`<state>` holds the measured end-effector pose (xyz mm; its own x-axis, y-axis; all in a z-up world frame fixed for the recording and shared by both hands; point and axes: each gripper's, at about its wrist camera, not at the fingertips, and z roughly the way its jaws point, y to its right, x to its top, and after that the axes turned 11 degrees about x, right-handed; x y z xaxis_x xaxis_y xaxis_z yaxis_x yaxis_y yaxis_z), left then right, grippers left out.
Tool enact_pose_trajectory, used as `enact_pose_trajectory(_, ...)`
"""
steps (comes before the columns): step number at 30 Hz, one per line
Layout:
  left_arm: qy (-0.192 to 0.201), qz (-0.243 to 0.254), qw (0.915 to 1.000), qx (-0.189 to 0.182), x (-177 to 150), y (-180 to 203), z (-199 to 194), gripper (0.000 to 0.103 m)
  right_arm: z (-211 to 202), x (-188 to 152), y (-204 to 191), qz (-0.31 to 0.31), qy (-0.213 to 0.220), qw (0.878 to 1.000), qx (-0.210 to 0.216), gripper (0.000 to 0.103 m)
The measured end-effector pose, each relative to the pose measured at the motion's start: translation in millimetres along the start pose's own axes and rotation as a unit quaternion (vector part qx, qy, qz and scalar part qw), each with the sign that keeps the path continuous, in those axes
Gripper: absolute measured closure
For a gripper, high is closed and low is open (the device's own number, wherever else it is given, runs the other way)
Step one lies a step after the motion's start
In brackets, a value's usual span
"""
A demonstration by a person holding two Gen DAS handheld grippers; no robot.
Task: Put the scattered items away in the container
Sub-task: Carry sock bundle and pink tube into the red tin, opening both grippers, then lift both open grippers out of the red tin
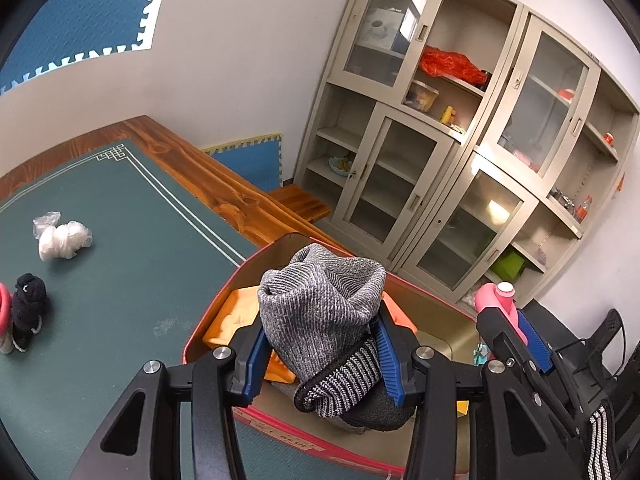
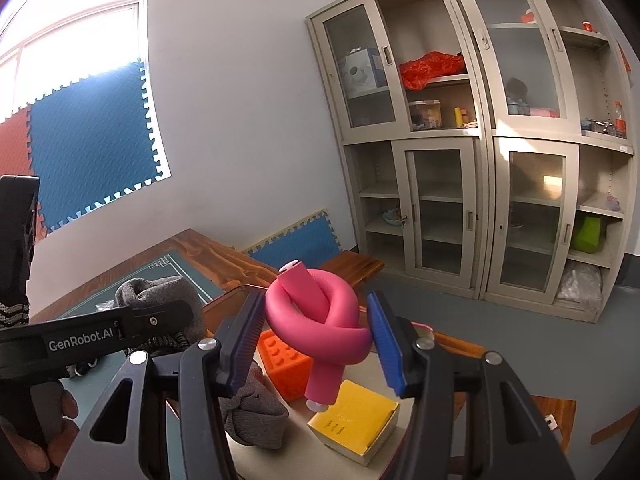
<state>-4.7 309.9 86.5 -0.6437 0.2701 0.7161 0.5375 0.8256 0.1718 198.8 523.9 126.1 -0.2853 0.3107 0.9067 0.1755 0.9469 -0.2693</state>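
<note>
Left gripper [image 1: 320, 354]: closed on a grey knit sock bundle [image 1: 320, 304], held above the near end of the container.
Right gripper [image 2: 316, 338]: a knotted pink foam roller [image 2: 316, 316] sits between its blue pads. The left pad presses the loop; on the right I cannot tell whether the pad touches. It appears to be gripped and carried over the container.
Container [image 1: 208, 312]: a red-rimmed box with a tan inside, standing at the right edge of the table, just in front of both tools.
Already inside: an orange block [image 2: 284, 364], a yellow box [image 2: 354, 414] and a dark grey sock [image 2: 252, 412], all lying on the container floor.
Left to do: the two held items look ready to be dropped in. Three items lie well to the left of the container: a white bundle in clear plastic [image 1: 62, 236], a black sock bundle [image 1: 28, 308], and a pink thing [image 1: 4, 308] cut off at the frame's left edge.
Progress: judged roughly half done or a little more.
Surface: a green mat with a pale line border [image 1: 132, 264] on a wooden table [image 1: 208, 176].
Room: white walls with blue foam tiles [image 2: 96, 136], a bright window at far left, and beige glass-door cabinets [image 2: 472, 128] at far right holding boxes, an orange bag and small clutter. Grey floor.
</note>
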Motion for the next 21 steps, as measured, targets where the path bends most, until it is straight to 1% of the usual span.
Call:
enact_pose_trajectory(2,-0.003,0.0,1.0,-0.002,0,0,1,0.053,0,0,0,0.001,0.001,1.0,-0.001,0.045)
enact_pose_trajectory(3,-0.006,0.0,1.0,-0.003,0,0,3,0.047,-1,1,1,0.004,0.002,1.0,-0.002,0.044)
enact_pose_trajectory(4,-0.01,-0.002,0.9999,-0.003,-1,-1,4,0.04,-1,1,2,0.007,0.004,1.0,-0.003,0.039)
enact_pose_trajectory(5,-0.013,-0.006,0.9999,-0.004,-2,-2,5,0.036,-2,2,3,0.01,0.005,1.0,-0.004,0.035)
enact_pose_trajectory(6,-0.016,-0.008,0.9998,-0.005,-2,-3,6,0.029,-2,2,3,0.011,0.006,1.0,-0.006,0.034)
enact_pose_trajectory(7,-0.017,-0.01,0.9998,-0.008,-3,-4,5,0.026,-2,2,4,0.012,0.006,1.0,-0.007,0.033)
enact_pose_trajectory(13,-0.006,-0.017,0.9998,-0.011,-1,-9,-3,0.026,-3,3,2,0.012,0.008,1.0,-0.006,0.03)
enact_pose_trajectory(17,-0.003,-0.031,0.9995,-0.008,2,-18,-6,0.026,-5,4,-2,0.008,0.011,1.0,-0.004,0.026)
enact_pose_trajectory(21,-0.001,-0.048,0.9988,-0.005,5,-27,-8,0.026,-5,4,-5,0.006,0.009,1.0,0.004,0.025)
